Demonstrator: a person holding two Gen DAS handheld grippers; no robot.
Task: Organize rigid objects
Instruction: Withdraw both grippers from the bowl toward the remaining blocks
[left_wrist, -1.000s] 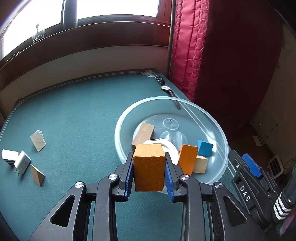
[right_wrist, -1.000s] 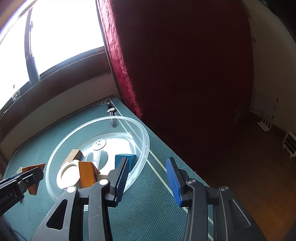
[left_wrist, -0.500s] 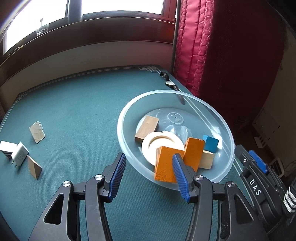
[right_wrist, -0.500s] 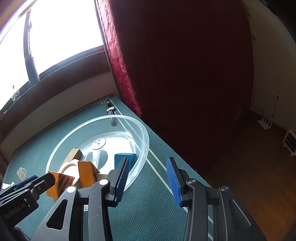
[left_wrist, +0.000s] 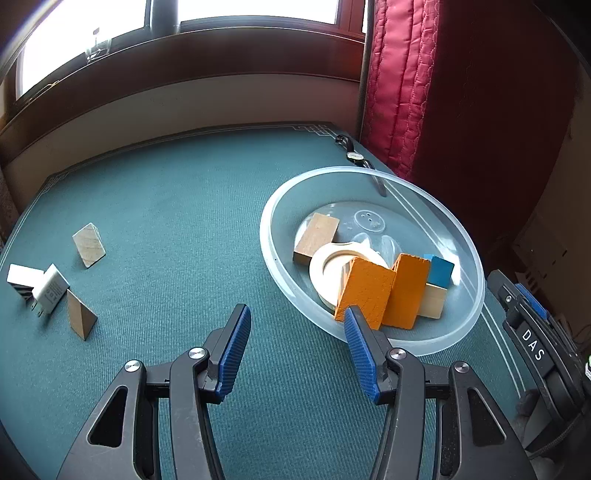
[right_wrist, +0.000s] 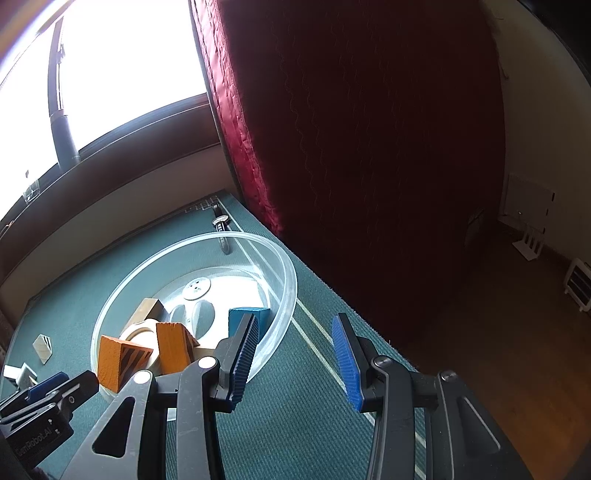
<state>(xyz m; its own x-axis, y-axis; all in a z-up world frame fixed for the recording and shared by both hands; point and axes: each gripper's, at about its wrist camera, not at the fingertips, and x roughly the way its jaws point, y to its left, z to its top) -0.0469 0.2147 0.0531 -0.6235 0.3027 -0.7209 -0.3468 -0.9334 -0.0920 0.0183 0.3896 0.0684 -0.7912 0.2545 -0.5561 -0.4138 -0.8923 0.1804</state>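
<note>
A clear plastic bowl (left_wrist: 458, 236) stands on the green table at the right. It holds two orange blocks (left_wrist: 365, 291), a blue cube (left_wrist: 439, 269), a brown wooden block (left_wrist: 317, 238), a pale ring (left_wrist: 328, 262) and a small plain cube (left_wrist: 434, 302). My left gripper (left_wrist: 295, 347) is open and empty, just in front of the bowl's near rim. My right gripper (right_wrist: 295, 354) is open and empty, over the table's right edge beside the bowl (right_wrist: 288, 273). The orange blocks (right_wrist: 122, 354) show in the right wrist view too.
On the table's left lie a wooden wedge (left_wrist: 88, 244), a wooden triangle (left_wrist: 79, 314), a white charger (left_wrist: 50, 290) and a white block (left_wrist: 22, 278). A wristwatch (left_wrist: 356, 157) lies behind the bowl. A red curtain (left_wrist: 424, 92) hangs at the right.
My left gripper opened and dropped the orange block into the bowl, then drew back toward me. The block now leans on the other orange block. The right gripper stayed still.
</note>
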